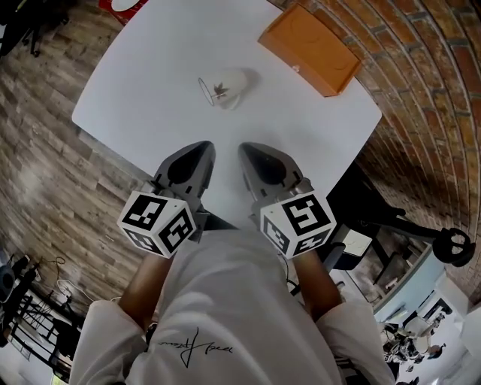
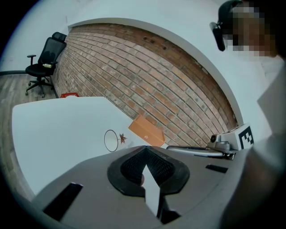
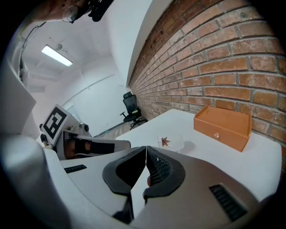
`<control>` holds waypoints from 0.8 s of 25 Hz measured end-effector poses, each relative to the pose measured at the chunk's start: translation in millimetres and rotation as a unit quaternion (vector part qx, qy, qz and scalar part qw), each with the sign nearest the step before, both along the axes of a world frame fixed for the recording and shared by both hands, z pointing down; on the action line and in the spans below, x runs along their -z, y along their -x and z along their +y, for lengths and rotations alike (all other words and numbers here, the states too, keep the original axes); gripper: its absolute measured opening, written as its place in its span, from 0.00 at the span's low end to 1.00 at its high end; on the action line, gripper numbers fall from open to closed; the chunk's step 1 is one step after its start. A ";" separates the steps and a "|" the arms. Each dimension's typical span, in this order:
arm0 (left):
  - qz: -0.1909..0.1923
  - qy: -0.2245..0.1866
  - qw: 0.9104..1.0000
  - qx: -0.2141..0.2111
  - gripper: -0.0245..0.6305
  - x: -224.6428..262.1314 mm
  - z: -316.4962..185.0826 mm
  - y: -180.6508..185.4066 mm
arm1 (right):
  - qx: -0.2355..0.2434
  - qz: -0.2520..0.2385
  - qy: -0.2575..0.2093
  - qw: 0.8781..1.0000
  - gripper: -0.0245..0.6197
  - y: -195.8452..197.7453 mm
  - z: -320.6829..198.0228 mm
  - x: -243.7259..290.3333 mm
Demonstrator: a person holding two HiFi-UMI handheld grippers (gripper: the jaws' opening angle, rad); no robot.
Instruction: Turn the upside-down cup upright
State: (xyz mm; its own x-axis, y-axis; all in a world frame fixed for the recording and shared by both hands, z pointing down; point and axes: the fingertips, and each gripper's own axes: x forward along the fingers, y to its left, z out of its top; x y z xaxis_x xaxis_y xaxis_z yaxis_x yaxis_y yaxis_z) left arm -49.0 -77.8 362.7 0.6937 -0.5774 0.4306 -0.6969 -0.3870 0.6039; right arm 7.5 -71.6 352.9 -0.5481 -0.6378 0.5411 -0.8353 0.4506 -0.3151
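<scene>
Two grippers hover over the near edge of the white table, both well short of the cup. From the left, a red object pokes in at the far corner. The left gripper has its jaws pressed together on nothing. The cup, pale with a red leaf on it, seems to lie on its side, mouth toward that gripper, with bare table between them. The right gripper is likewise closed and empty. Farther right an orange box sits by the brick wall, apart from the cup.
</scene>
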 end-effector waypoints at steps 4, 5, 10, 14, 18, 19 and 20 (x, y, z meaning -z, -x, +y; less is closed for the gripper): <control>0.003 0.006 1.000 0.000 0.05 -5.7 -8.4 0.2 | 0.002 0.003 0.003 1.000 0.07 1.8 -8.8 -5.4; 0.003 0.008 1.000 -0.001 0.05 -7.1 -10.4 -0.1 | 0.002 0.004 0.004 1.000 0.07 1.6 -11.3 -6.6; 0.002 0.017 1.000 -0.004 0.05 -14.3 -18.6 -0.8 | -0.001 0.007 0.009 1.000 0.07 -0.9 -23.1 -12.7; 0.001 0.024 1.000 -0.004 0.05 -20.3 -24.6 -0.3 | -0.001 0.010 0.013 1.000 0.07 -2.3 -30.9 -17.9; 0.001 0.031 1.000 -0.002 0.05 -26.0 -31.3 1.9 | 0.001 0.010 0.017 1.000 0.07 -1.1 -38.9 -23.0; 0.002 0.032 0.999 -0.002 0.05 -27.4 -33.3 2.1 | 0.001 0.010 0.018 1.000 0.07 -0.5 -41.2 -24.2; 0.003 0.033 0.999 -0.002 0.05 -28.7 -35.5 2.2 | 0.001 0.010 0.019 1.000 0.07 0.0 -43.6 -25.3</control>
State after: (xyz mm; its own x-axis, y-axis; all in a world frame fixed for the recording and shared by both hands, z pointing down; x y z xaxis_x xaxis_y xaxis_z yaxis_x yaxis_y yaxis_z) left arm -51.2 -113.3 391.4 0.6992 -0.5440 0.4639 -0.6913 -0.3489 0.6328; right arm 7.5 -115.2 378.2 -0.5391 -0.6154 0.5751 -0.8401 0.4411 -0.3156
